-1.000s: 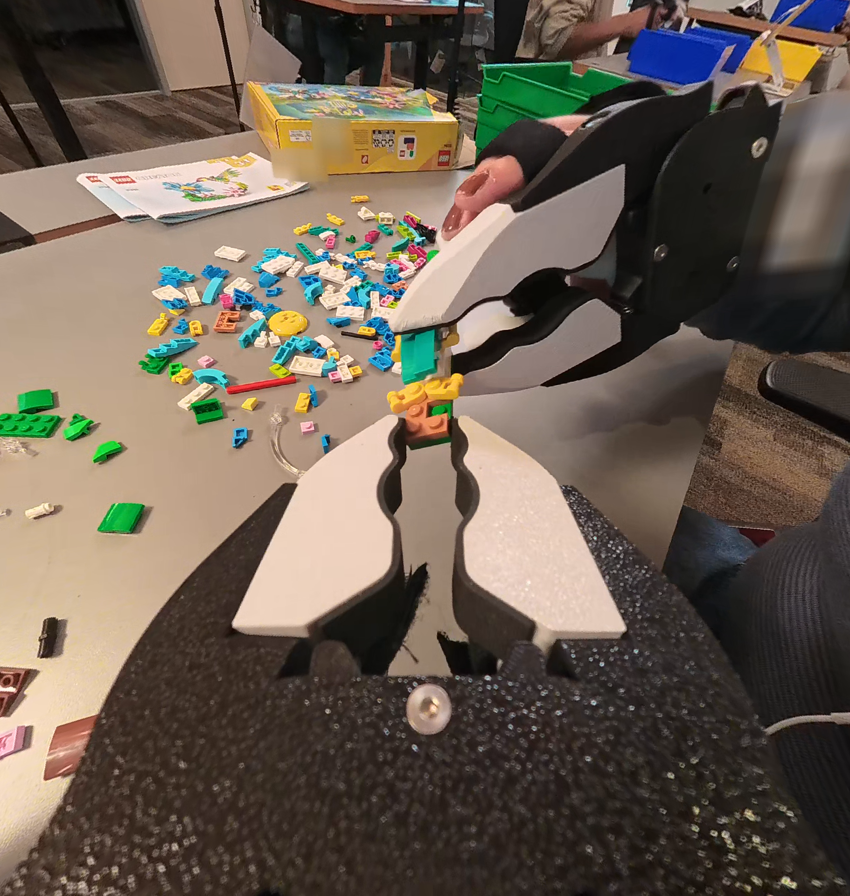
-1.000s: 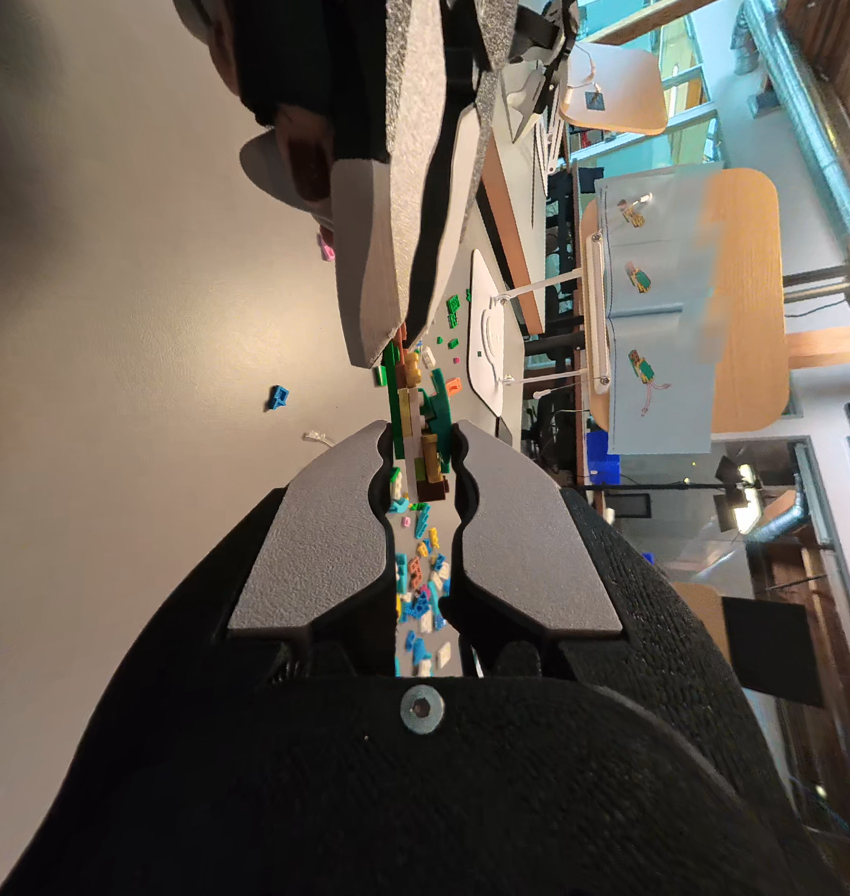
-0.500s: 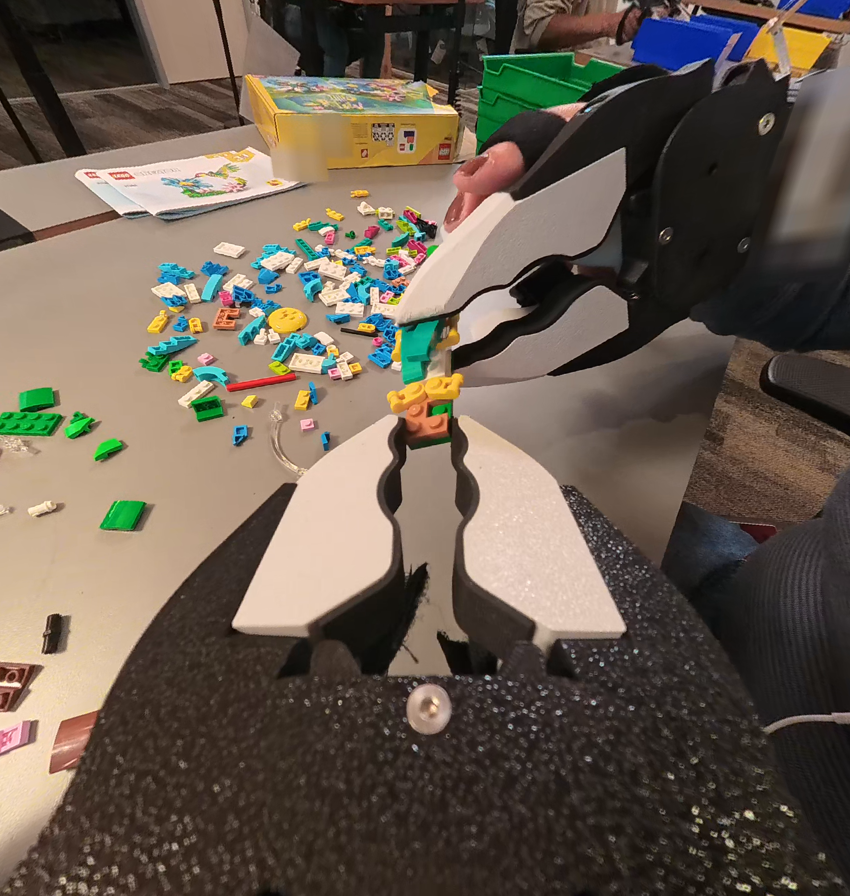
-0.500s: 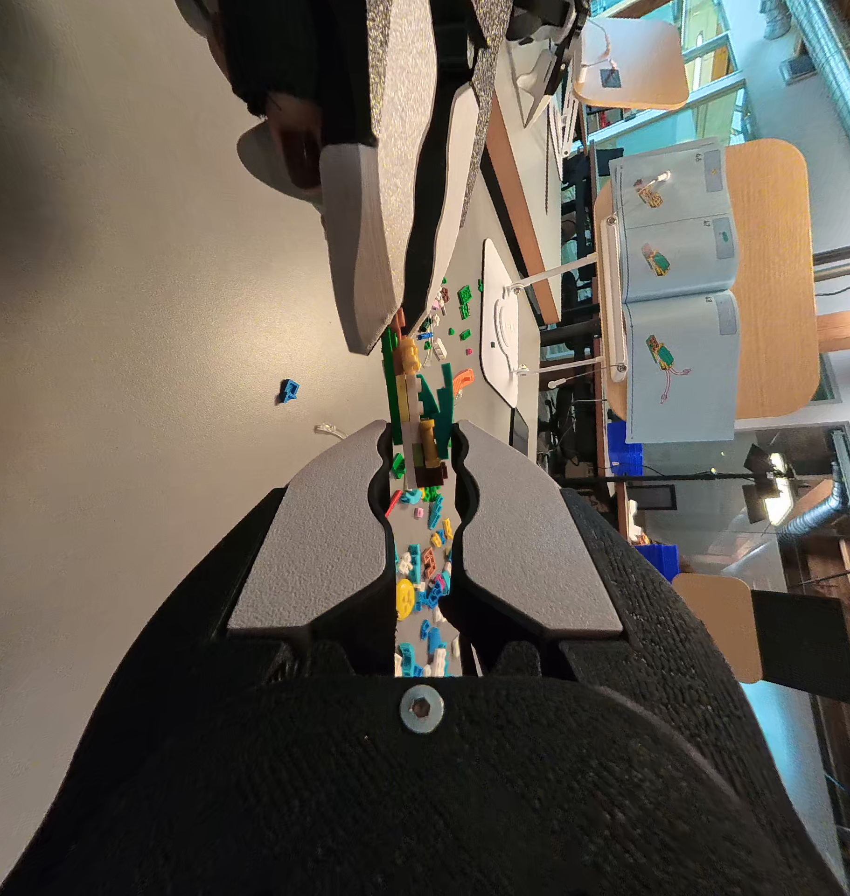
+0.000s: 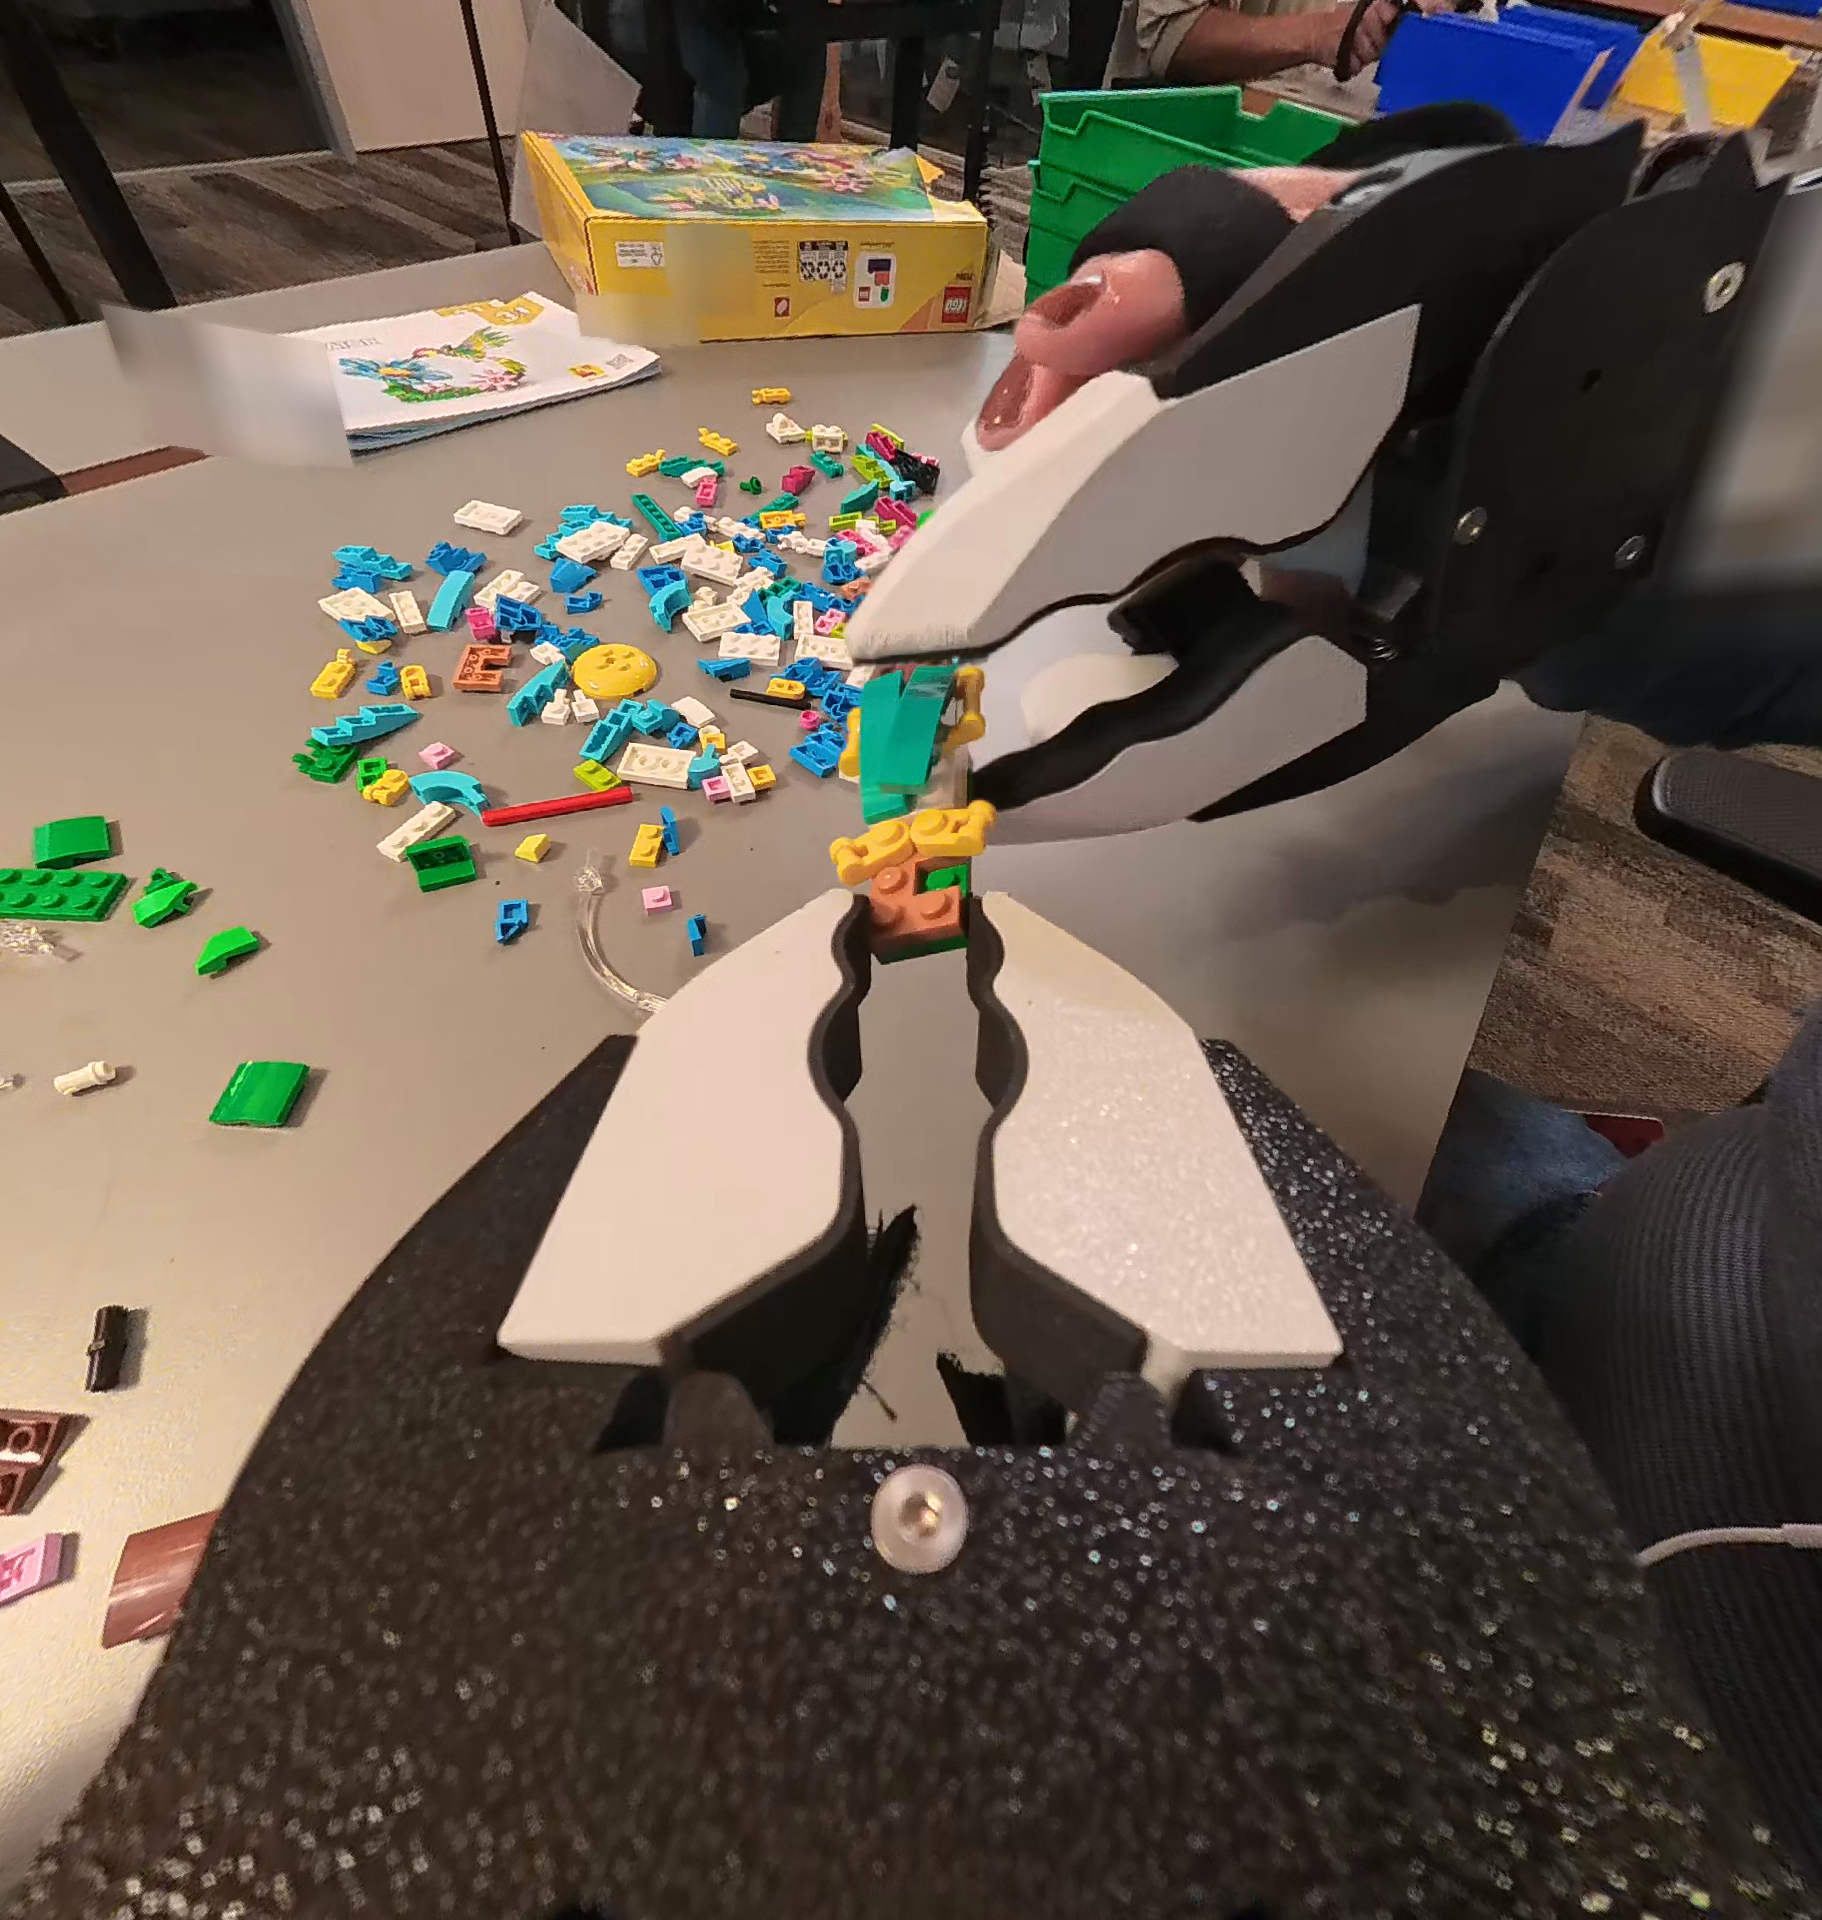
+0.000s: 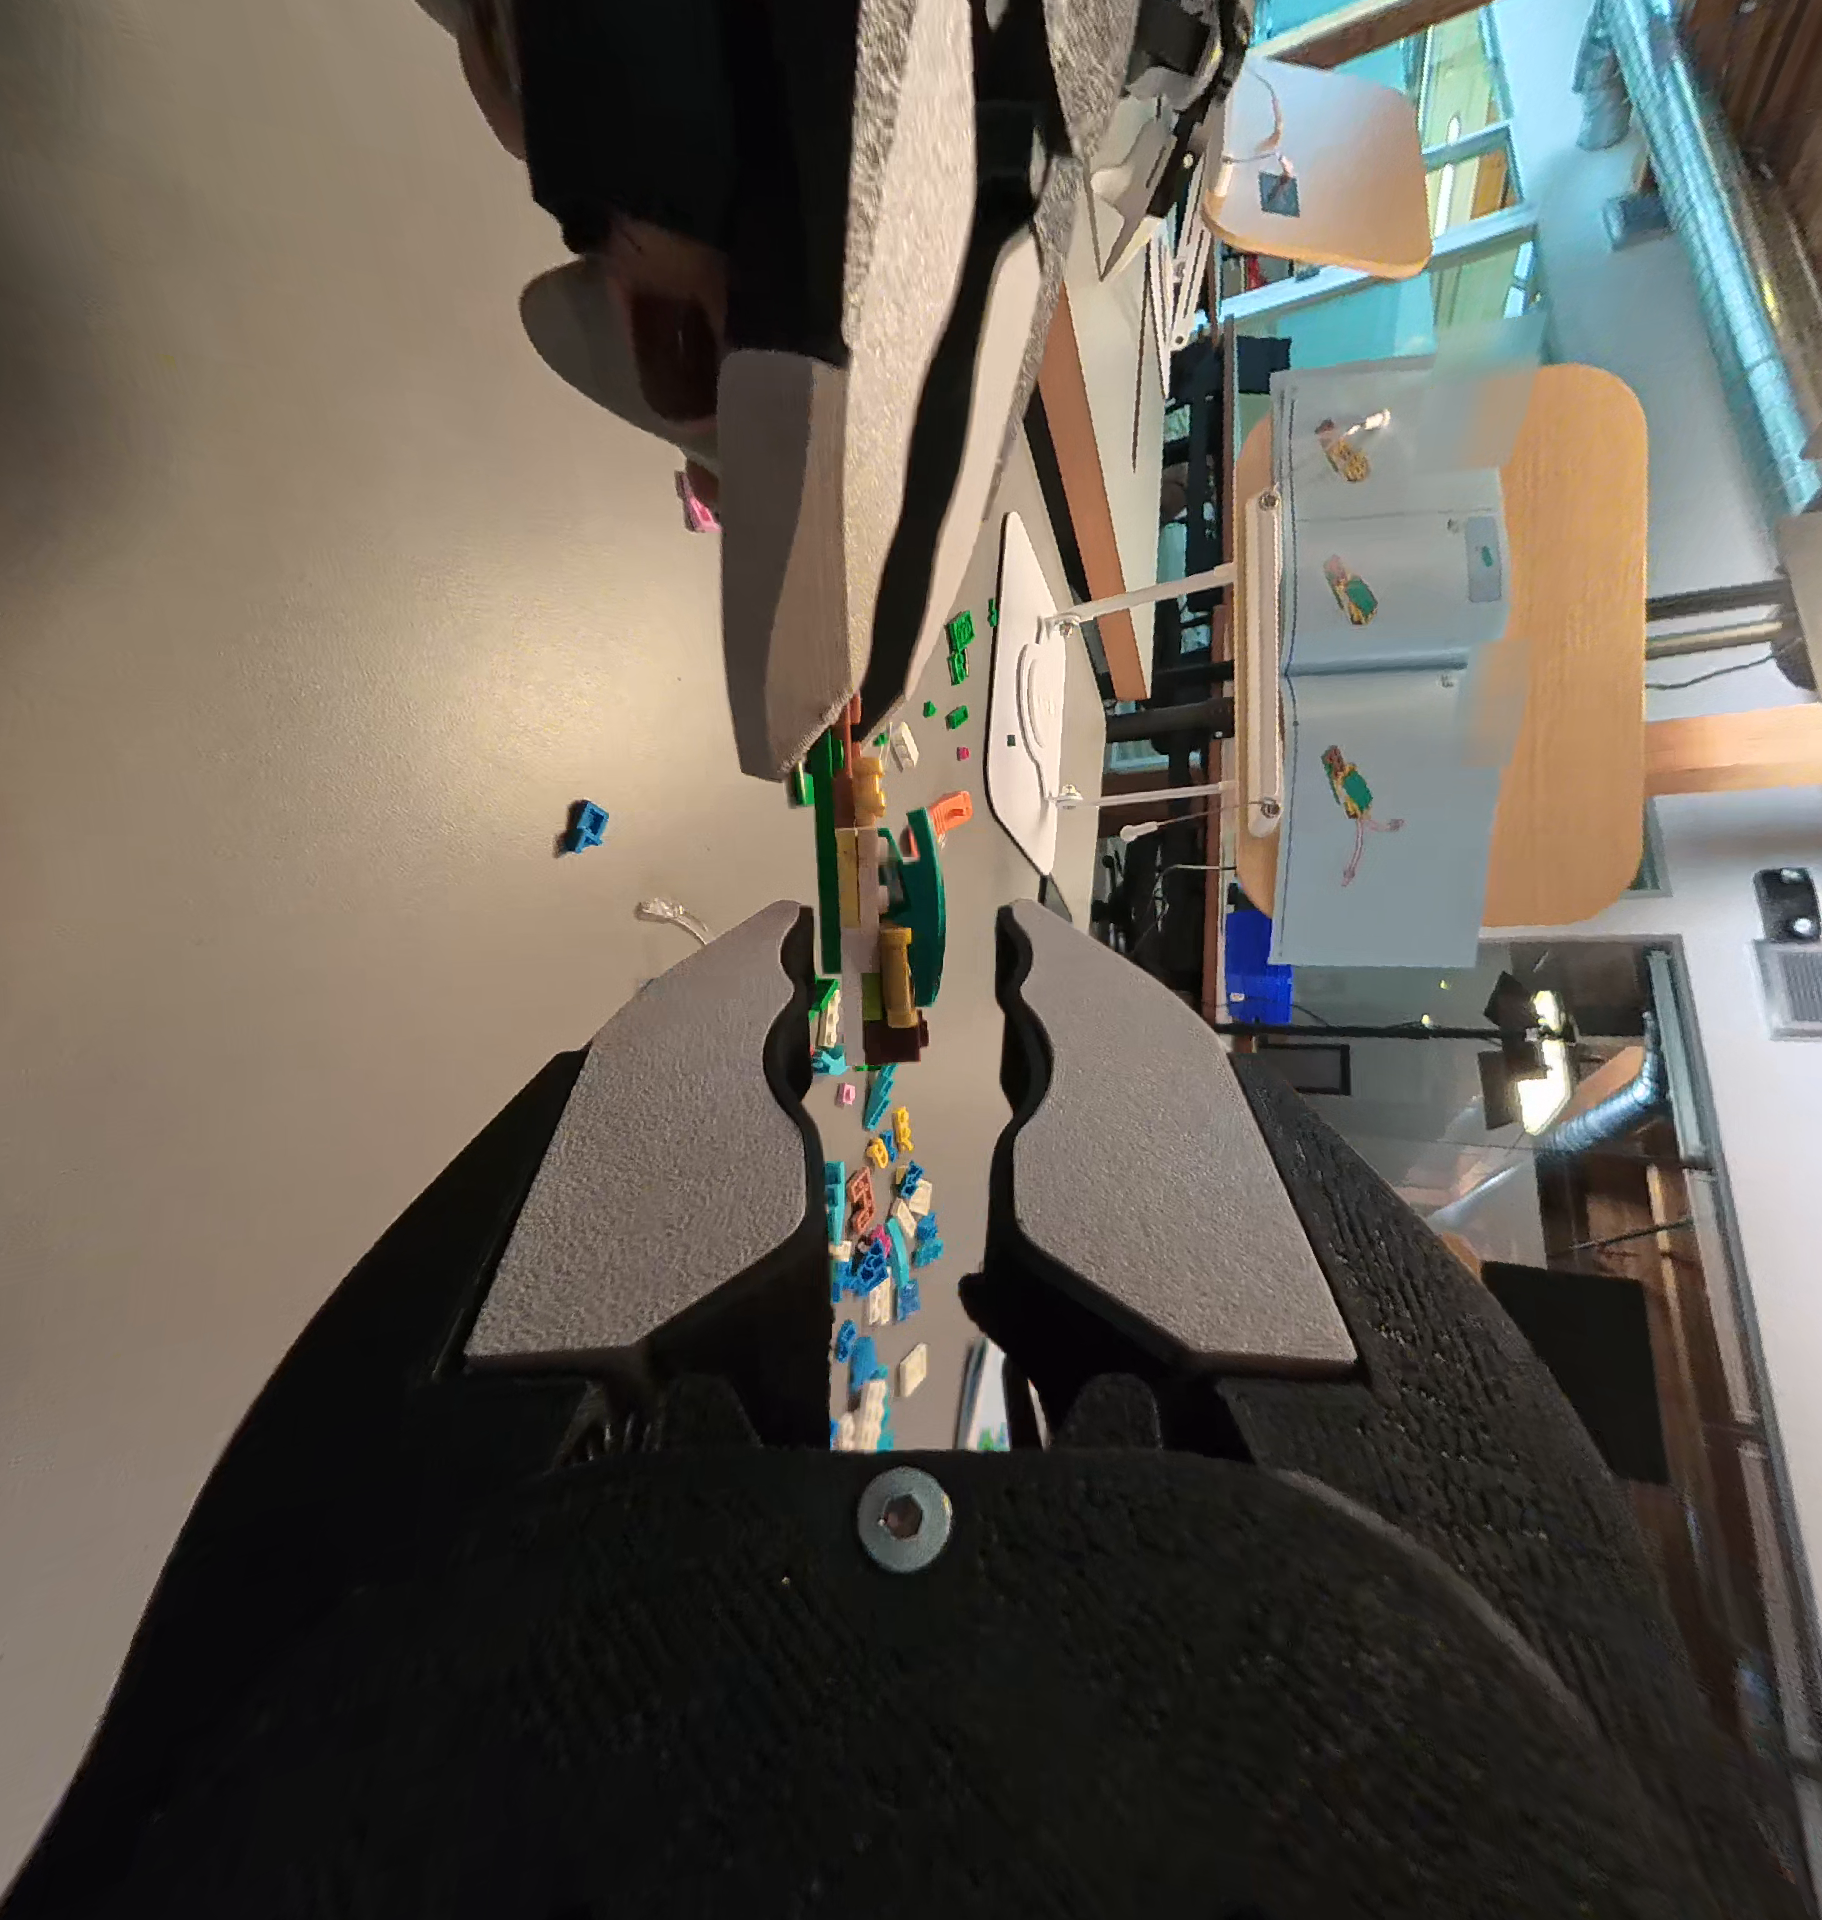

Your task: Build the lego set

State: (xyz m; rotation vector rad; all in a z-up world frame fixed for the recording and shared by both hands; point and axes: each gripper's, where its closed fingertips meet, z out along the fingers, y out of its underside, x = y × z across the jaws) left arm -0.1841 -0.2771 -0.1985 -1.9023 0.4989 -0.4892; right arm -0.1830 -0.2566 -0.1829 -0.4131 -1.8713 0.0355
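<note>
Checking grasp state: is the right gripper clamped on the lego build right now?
No: the right gripper is open, a gap showing beside the lego build.

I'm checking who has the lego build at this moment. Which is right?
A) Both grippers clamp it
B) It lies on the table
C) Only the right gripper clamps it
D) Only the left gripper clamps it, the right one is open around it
D: the left gripper pinches the base of the lego build, while the right gripper shows a clear gap beside it.
</note>
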